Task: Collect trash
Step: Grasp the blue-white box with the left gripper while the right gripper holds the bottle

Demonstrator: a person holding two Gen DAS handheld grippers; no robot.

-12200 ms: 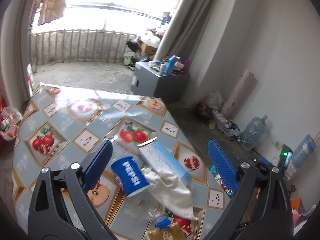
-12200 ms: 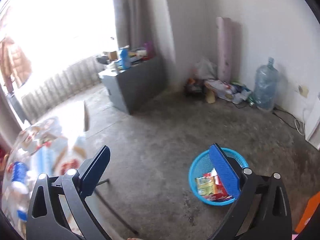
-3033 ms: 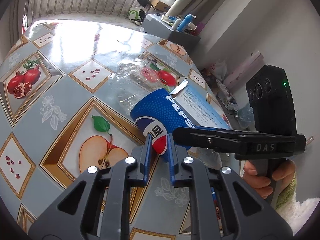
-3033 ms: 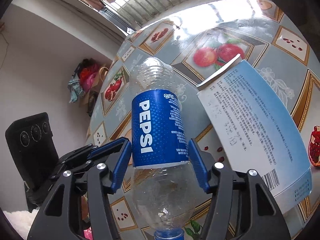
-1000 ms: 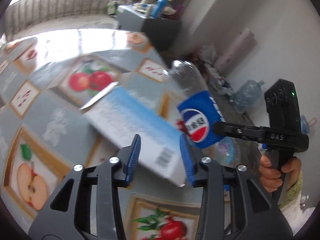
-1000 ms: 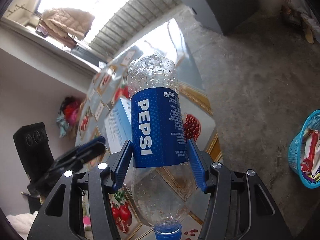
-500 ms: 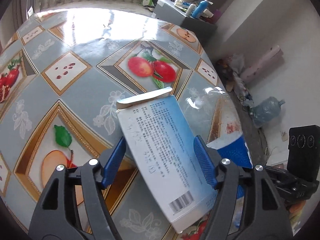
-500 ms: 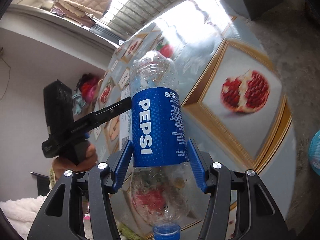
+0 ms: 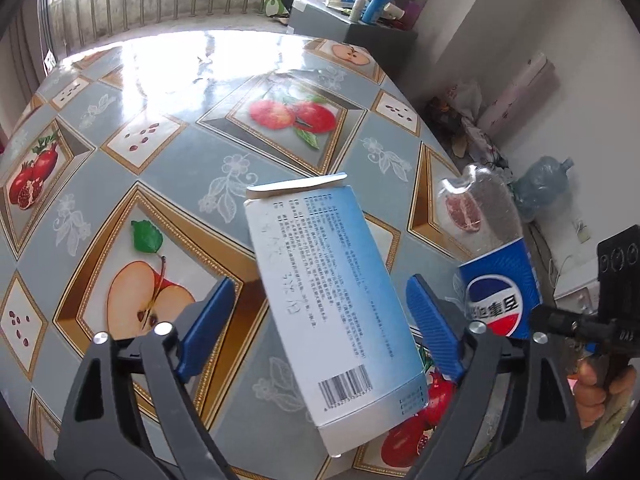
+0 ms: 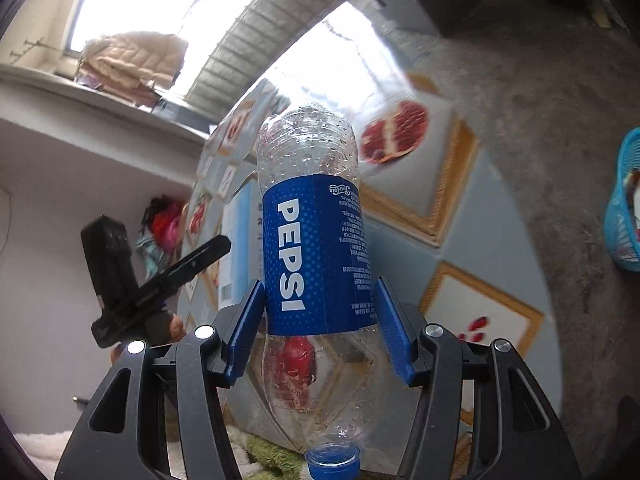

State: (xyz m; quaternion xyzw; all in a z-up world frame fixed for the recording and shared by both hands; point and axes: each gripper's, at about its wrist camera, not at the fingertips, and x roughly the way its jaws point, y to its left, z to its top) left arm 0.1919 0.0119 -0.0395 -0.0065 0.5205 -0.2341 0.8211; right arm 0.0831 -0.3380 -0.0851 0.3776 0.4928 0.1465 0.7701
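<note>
Box [image 9: 332, 300] on table [image 9: 192, 160], bottle [image 9: 492, 256] to its right.

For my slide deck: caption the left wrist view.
Open left gripper straddles a blue-white box on the fruit-print table; beside it, a Pepsi bottle.

The plastic bottle [image 10: 312, 264] has a blue label that says "PEPSI" in big white letters. The blue and white box [image 9: 332, 300] on the table has a barcode near one end and tiny print too small to read.
</note>
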